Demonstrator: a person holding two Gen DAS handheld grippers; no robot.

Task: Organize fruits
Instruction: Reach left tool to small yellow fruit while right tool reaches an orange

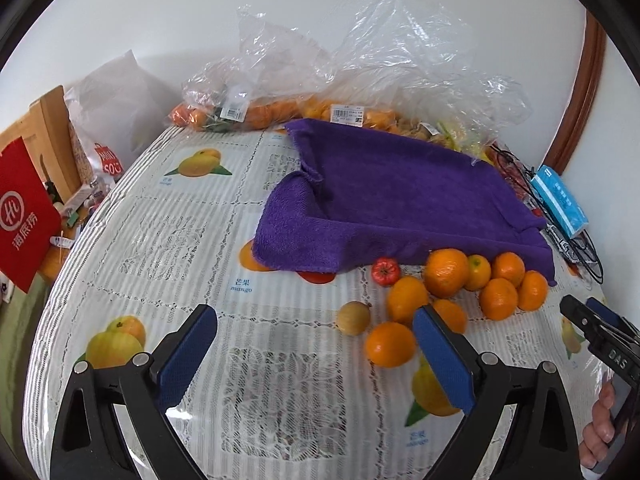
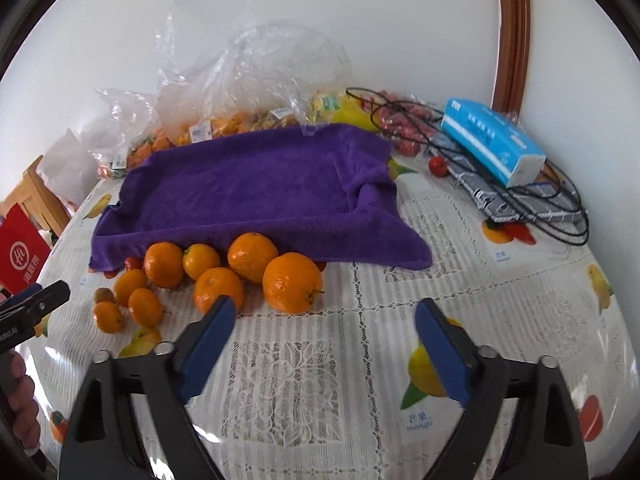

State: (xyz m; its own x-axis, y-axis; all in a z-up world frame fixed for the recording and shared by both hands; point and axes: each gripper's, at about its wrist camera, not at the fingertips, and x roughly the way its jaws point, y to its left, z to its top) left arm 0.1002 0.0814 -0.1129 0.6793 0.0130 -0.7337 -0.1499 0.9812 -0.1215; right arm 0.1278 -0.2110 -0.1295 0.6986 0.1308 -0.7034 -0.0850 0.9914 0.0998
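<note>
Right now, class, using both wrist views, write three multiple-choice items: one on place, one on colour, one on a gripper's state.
1. Where do the loose oranges lie?
A. on the towel
B. on the tablecloth by the towel's near edge
C. inside a bag

2. What colour is the towel?
A. green
B. red
C. purple

3. How is the right gripper?
A. open, empty
B. shut on an orange
C. shut on the towel

Key: B, they rest on the tablecloth; C, plainly purple; A, nothing lies between its pads.

Oranges [image 2: 292, 282]: loose cluster on the tablecloth, along the near edge of the towel. Small red fruit [image 1: 385, 271] and tan fruit [image 1: 353, 317] beside them.
</note>
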